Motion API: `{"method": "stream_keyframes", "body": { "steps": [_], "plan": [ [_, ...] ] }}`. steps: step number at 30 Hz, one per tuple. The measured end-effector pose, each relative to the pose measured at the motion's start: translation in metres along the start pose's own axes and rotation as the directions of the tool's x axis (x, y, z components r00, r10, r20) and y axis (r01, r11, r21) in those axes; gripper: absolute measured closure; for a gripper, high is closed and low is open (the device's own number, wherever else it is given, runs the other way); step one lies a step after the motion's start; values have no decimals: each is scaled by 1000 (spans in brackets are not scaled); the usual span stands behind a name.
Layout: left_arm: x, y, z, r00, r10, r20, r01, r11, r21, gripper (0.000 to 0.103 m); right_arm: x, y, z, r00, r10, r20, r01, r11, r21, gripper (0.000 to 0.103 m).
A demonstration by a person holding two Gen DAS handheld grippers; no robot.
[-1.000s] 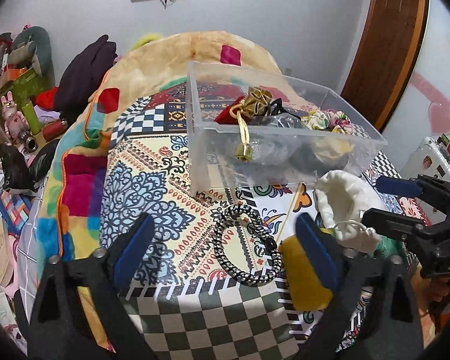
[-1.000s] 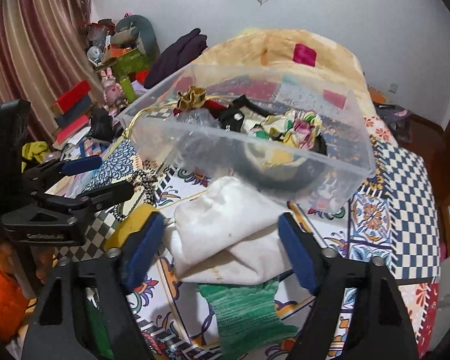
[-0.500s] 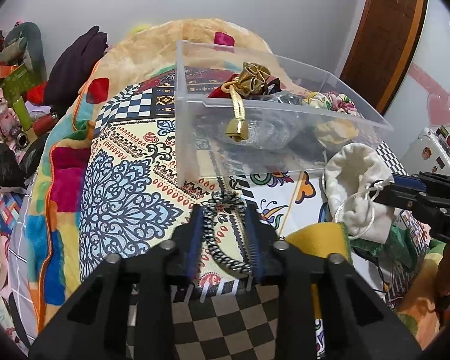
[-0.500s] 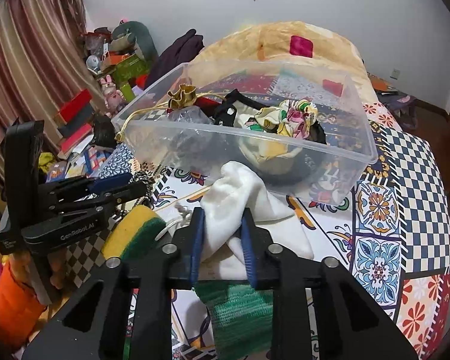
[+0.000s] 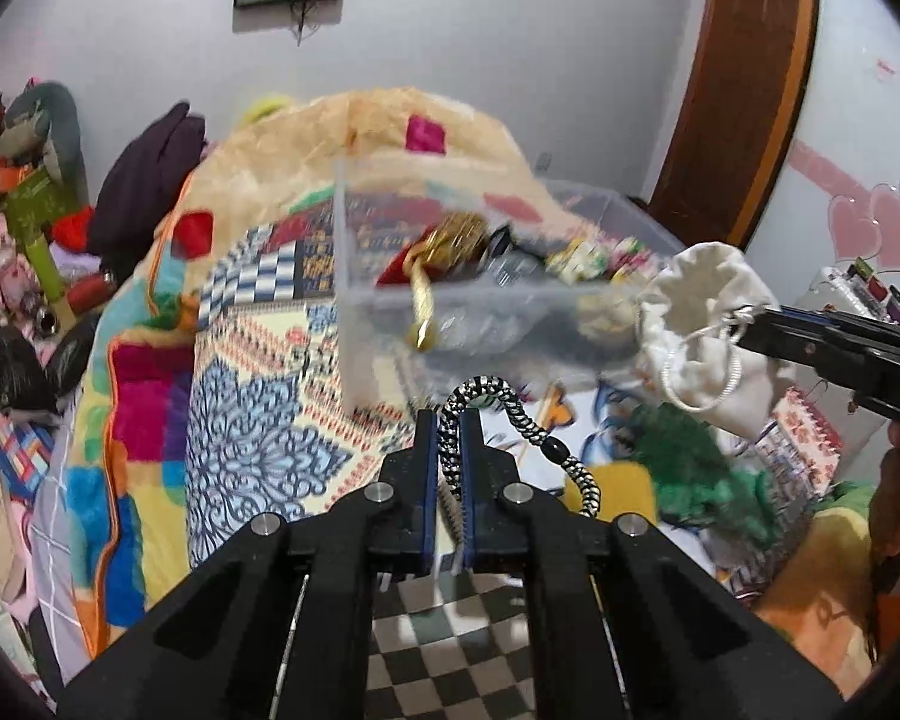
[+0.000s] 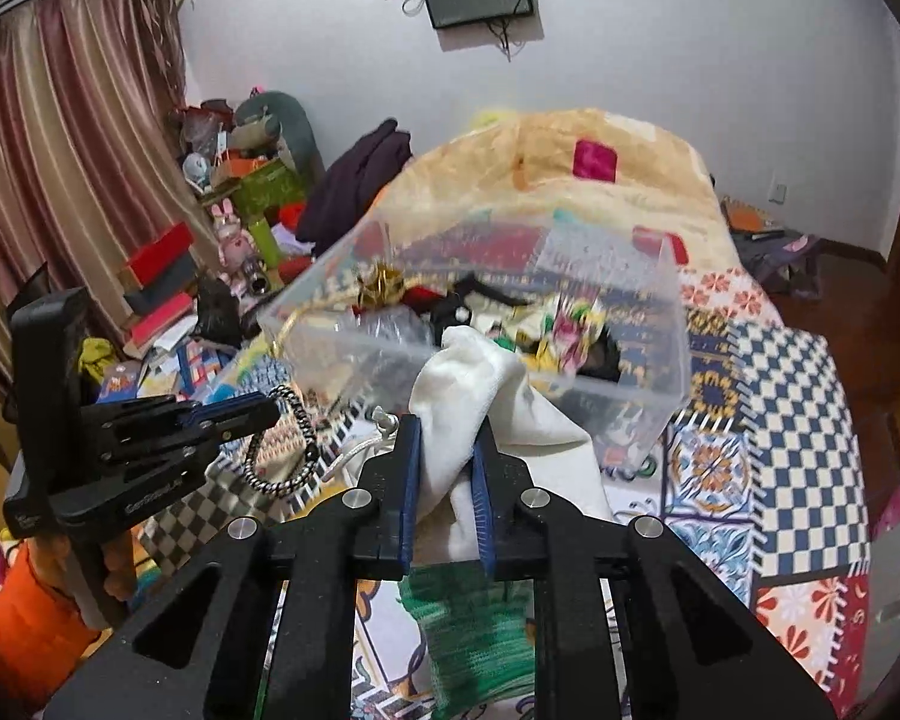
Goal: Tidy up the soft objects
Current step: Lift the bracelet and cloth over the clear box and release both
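The left gripper is clamped tight on the black-and-white braided cord loop, which arches up past its tips and trails off to the right, clear of the bedspread. Beside it, the right gripper is pinched down on a fold of the white drawstring pouch, whose body hangs loose around and below the blue pads, with its cord dangling on the left. Both pieces are gripped by a small bunch of material, which I'd say is the sensible hold for limp things that would slip from a wider grasp.

Just beyond both sits the clear plastic bin, already holding a gold bow, a floral scrunchie and darker bits, so it looks like the place these two are headed. A green knitted piece and something yellow lie on the near side, not yet collected.

A second ago both sets of jaws stood wide open over the cord and pouch lying flat; half a second ago they had closed; now both items are lifted and nearer the bin's front wall.
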State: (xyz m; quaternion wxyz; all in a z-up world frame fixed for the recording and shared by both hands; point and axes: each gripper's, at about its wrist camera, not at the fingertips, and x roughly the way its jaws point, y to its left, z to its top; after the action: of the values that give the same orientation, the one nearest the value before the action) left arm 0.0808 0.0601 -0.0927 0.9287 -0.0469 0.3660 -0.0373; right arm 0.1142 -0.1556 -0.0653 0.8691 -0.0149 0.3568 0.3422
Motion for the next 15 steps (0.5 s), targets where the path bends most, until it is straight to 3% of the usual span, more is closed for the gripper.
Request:
{"method": "stream_keyframes", "body": {
  "steps": [6,15],
  "plan": [
    [-25,-12,23,994,-10,108,8,1000,28,97,-14,3,16,998,-3,67,3,1000,1,89],
    [-29,-22,60,983,-2,186,-10,998,65,97,-17,6,49,986,-13,164,13,1000,1,89]
  ]
}}
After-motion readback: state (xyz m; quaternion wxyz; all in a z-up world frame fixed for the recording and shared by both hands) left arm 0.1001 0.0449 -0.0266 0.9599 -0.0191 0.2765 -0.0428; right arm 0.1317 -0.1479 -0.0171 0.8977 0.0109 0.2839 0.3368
